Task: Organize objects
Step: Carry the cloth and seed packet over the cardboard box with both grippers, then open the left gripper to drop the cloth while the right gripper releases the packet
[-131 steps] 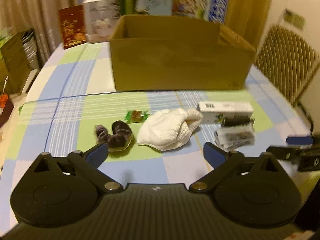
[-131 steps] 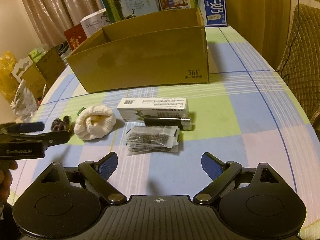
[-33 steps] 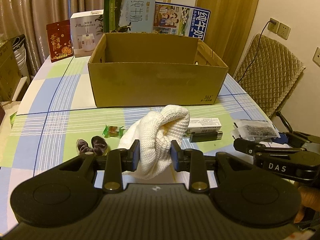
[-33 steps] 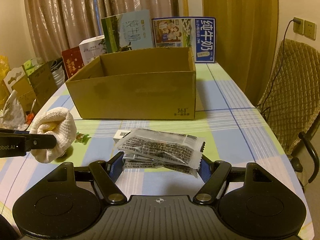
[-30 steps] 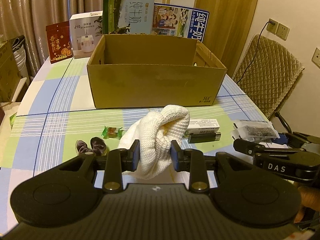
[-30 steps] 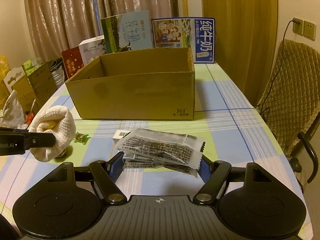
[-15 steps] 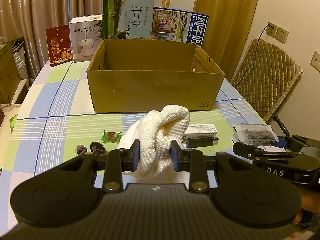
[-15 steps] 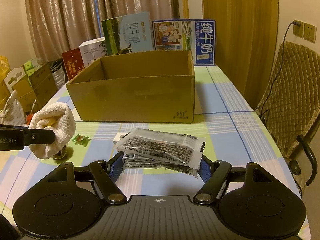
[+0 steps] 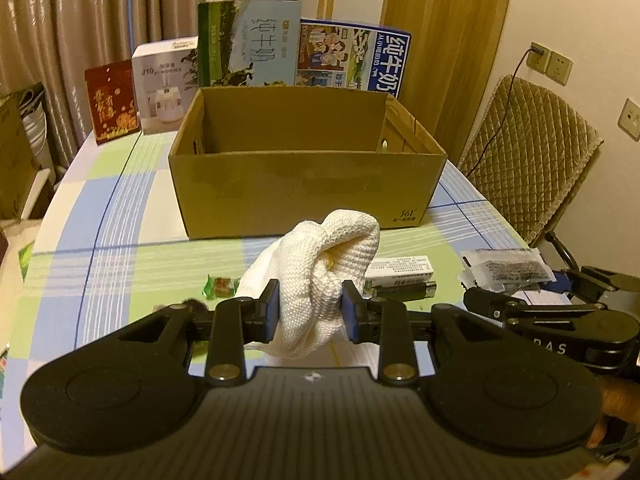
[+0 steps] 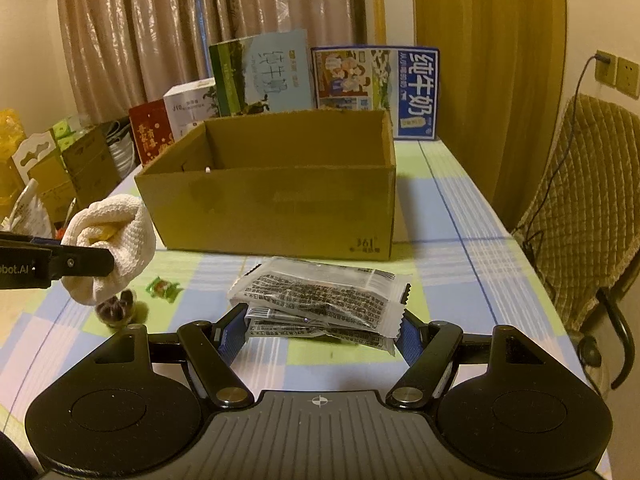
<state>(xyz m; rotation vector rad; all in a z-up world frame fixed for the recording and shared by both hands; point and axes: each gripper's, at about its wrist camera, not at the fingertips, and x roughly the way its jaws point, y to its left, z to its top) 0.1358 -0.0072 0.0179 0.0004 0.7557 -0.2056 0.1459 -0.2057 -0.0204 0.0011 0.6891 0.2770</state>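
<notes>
up close in the left wrist view, the left tool [image 9: 308, 304] is clamped on a white knitted cloth bundle [image 9: 320, 276], its blue pads pressing into both sides of the bundle, which is held up off the counter [image 9: 120, 248]. beyond it stands an open cardboard box [image 9: 308, 192] on the checked cloth, with a green wrapped candy [image 9: 219, 285], a white carton [image 9: 400, 269] and a dark lighter [image 9: 404, 290] lying on the counter between box and tool. at the right edge the right tool [image 9: 556, 284] shows from the side, carrying clear printed packets [image 9: 506, 268]. then in the right wrist view, the right tool [image 10: 322, 330] is closed on a stack of those packets [image 10: 320, 300], one pad at each end of the stack. the box [image 10: 280, 204] sits just behind the packets. to the left, the left tool [image 10: 86, 261] holds the cloth bundle [image 10: 116, 248] above a small dark item [image 10: 116, 309], blurred, with the candy [image 10: 161, 288] beside it.
</notes>
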